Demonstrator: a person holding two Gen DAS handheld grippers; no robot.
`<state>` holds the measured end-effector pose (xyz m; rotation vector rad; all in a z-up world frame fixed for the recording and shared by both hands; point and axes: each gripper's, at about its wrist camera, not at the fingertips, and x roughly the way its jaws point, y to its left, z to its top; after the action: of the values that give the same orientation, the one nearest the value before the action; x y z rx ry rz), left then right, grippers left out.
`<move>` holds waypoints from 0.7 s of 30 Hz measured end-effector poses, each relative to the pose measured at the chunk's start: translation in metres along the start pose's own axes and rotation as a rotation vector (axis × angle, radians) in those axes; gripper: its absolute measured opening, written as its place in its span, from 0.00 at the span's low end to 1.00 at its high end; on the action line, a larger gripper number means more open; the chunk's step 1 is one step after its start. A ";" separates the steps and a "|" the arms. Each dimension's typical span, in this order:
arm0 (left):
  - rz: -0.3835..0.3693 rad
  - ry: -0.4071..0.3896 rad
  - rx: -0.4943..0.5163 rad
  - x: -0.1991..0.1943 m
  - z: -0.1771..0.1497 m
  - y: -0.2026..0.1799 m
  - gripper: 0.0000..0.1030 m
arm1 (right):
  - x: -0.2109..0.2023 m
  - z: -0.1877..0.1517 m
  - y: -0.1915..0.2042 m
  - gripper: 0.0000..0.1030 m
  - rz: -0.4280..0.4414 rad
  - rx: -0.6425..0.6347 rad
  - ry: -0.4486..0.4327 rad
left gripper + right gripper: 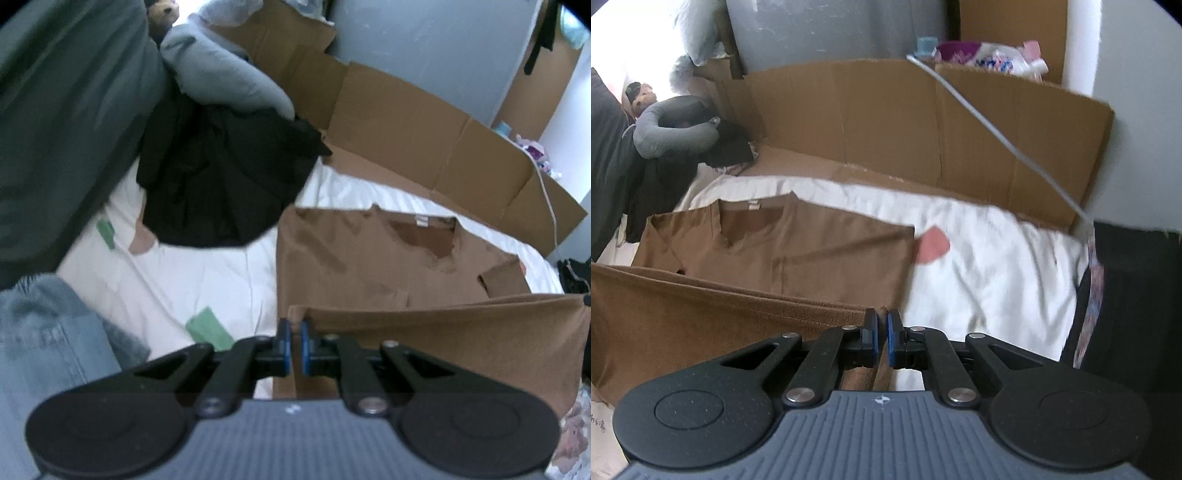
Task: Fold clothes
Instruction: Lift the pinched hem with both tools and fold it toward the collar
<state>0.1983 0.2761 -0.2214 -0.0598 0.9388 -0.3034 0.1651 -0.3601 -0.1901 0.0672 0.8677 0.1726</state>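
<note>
Hem of the brown V-neck shirt [369,258] hangs pinched at both lower corners: left tongs [294,328] clamp its left corner, right tongs [882,321] clamp its right, the edge stretched between. At twelve o'clock the collar half lies flat on the white bedsheet [990,266]. Black clothes [221,184] crowd ten o'clock; cardboard [923,118] walls the far edge; bare sheet lies at two o'clock.

brown shirt [369,254], white sheet [207,273]
</note>
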 end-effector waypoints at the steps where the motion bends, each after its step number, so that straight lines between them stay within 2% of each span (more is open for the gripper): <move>1: 0.000 -0.006 0.001 0.000 0.004 0.001 0.06 | 0.001 0.004 0.000 0.03 0.000 0.002 -0.003; 11: 0.007 -0.046 -0.005 0.004 0.045 -0.005 0.06 | 0.009 0.035 -0.007 0.03 -0.007 0.054 -0.008; 21: 0.038 -0.076 0.070 0.010 0.097 -0.023 0.06 | 0.018 0.069 -0.008 0.03 -0.045 0.037 -0.026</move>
<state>0.2762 0.2429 -0.1681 0.0110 0.8525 -0.2971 0.2300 -0.3638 -0.1599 0.0841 0.8461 0.1133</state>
